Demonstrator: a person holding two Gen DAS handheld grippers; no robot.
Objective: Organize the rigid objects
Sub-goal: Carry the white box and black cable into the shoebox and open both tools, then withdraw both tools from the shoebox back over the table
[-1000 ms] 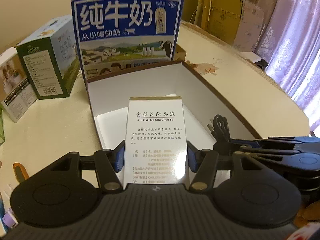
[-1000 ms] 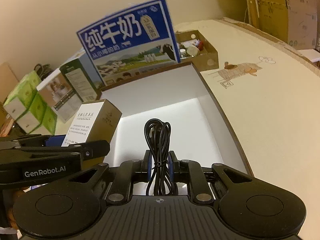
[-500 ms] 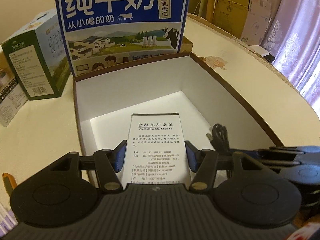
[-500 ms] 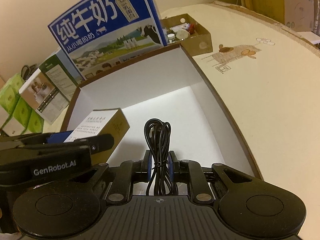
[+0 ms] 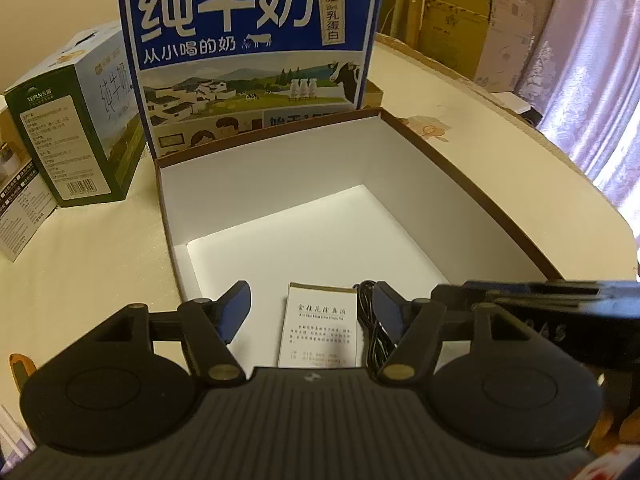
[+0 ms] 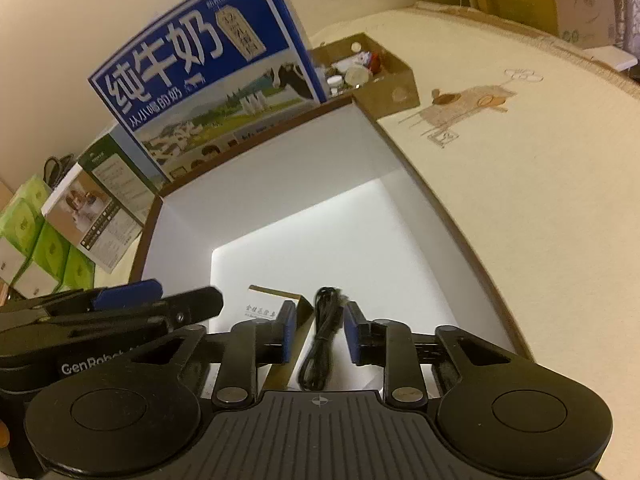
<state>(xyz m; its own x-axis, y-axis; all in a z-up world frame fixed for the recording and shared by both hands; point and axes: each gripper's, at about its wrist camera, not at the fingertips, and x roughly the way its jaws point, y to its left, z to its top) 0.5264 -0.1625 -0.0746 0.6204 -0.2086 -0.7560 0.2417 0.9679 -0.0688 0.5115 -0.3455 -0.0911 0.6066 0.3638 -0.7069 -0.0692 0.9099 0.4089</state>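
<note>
A white-lined tray (image 5: pixel 472 178) with a brown rim sits on the cream-clothed desk (image 5: pixel 80 264). Near its front wall lie a small white box (image 5: pixel 320 330), printed "Jin Gui Hua Chu Chou Ye", and just right of it a coiled black cable (image 6: pixel 324 332). The left gripper (image 5: pixel 310 304) has just been opening, its fingers well apart and clear of the box. The right gripper (image 6: pixel 320 330) has just been opening too, fingers parted either side of the cable. Behind the tray's far edge stands a blue milk carton (image 5: pixel 252 48) marked "纯牛奶"; left of it a green box (image 5: pixel 76 128) reads "TERUN".
</note>
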